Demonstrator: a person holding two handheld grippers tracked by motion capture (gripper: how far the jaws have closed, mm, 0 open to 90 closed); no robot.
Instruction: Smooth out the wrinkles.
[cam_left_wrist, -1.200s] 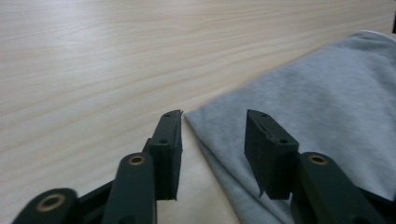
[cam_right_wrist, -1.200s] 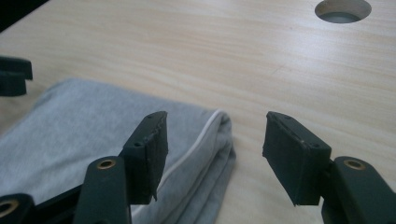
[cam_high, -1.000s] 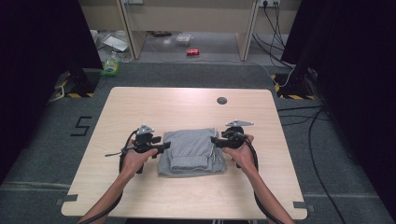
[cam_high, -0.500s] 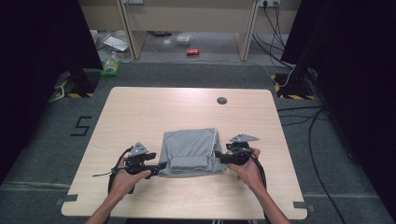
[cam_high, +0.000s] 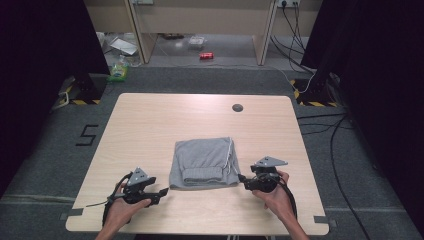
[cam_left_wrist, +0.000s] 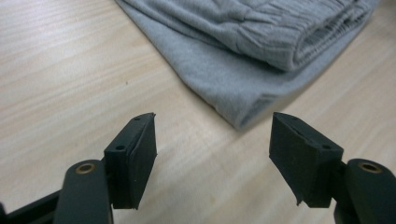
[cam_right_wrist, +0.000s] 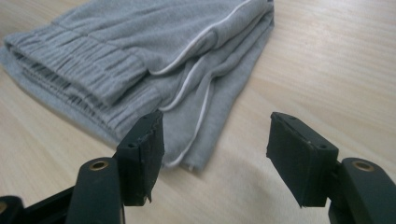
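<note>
1. Now the folded grey garment (cam_high: 204, 162) lies on the table (cam_high: 150, 125), a little toward the person's edge, squarely between the two grippers.
2. Its folded ribbed band runs left to right along the near edge, while the whole bundle is slightly longer from near to far; a white cord trails down its right side.
3. From the left gripper (cam_high: 161, 192) the garment lies up and to the right, its near left corner just beyond the jaw tips and not touching them, as the left gripper view (cam_left_wrist: 243, 79) bears out.
4. From the right gripper (cam_high: 242, 180) it lies to the left, the near right corner close by the jaw tips; this hand seems marginally nearer.
5. Both hands rest low at the near edge, jaws level and pointing inward at the cloth.
6. The left gripper's jaws have just been opening and stand wide with nothing between them; the right gripper's jaws (cam_right_wrist: 212, 158) gape likewise, holding nothing.
</note>
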